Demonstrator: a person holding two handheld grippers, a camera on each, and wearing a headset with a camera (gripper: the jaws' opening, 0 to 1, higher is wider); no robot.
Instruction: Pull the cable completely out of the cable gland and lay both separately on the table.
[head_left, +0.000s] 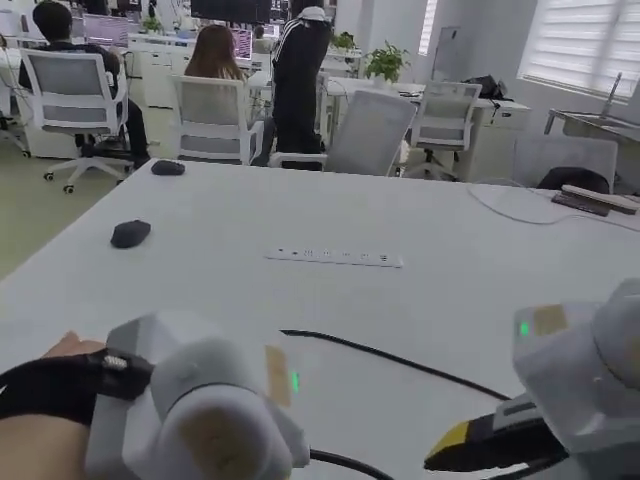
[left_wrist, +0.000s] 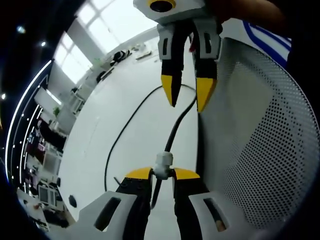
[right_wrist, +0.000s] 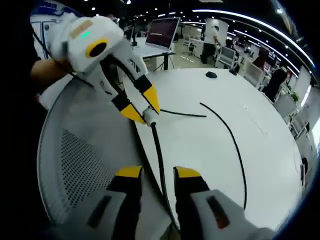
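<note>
Cable (head_left: 400, 361) is seen in the head view stretched across the white table (head_left: 300, 200), well apart from a mouse (head_left: 130, 233). In the left gripper view, the white cable gland (left_wrist: 163, 162) is pinched between the jaws of the left gripper (left_wrist: 162, 173), and the cable is led from it between the spread jaws of the right gripper (left_wrist: 187, 94). In the right gripper view, the cable is seen passing untouched between that gripper's parted jaws, beside a mesh chair (right_wrist: 85, 165).

Matt black cable (left_wrist: 173, 132), white plastic gland (left_wrist: 163, 162), smooth white table (head_left: 300, 210).
</note>
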